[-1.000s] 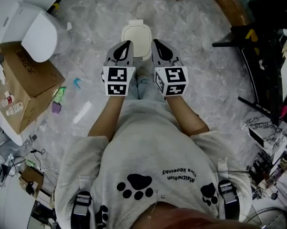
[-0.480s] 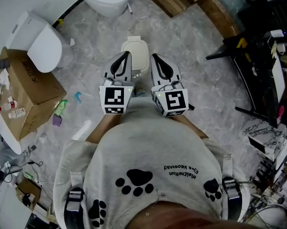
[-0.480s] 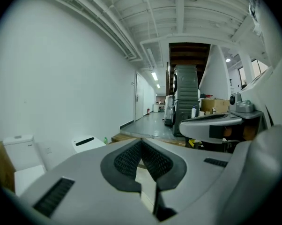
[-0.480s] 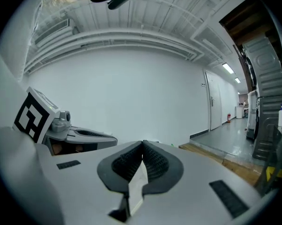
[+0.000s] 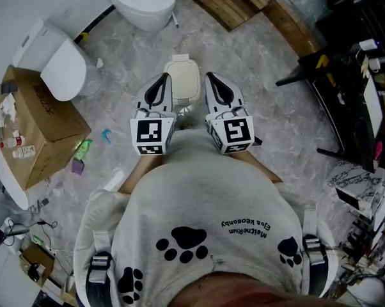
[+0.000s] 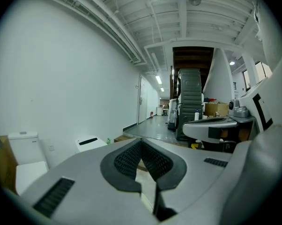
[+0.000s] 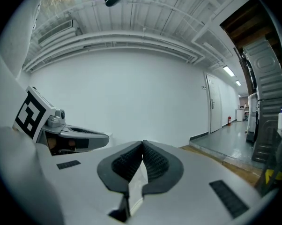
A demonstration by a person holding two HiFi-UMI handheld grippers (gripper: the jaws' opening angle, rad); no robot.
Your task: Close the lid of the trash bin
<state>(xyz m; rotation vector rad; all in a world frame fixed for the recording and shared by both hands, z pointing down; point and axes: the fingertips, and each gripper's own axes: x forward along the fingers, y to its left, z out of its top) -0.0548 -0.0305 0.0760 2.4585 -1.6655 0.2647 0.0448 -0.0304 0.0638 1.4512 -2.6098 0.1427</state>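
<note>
Grey marbled floor (image 5: 263, 107); it carries everything listed below.
Person's pale shirt (image 5: 199, 222) with black paw prints; fills the lower half of the head view.
Cardboard box (image 5: 45, 130); stands at the left edge, small bottles on its top.
Toilet (image 5: 141, 2); white, at the top, well apart from the box.
Trash bin (image 5: 183, 88); stands on the floor just ahead of the person, below the toilet in the head view; its cream lid (image 5: 181, 74) lies flat and down on it.
Left claw (image 5: 162, 80); jaws together, nothing between them; its tip shows beside the bin's left edge.
Right claw (image 5: 212, 78); jaws together, nothing held; its tip shows beside the bin's right edge.
Green bottle (image 5: 82, 149); lies on the floor beside the box.
</note>
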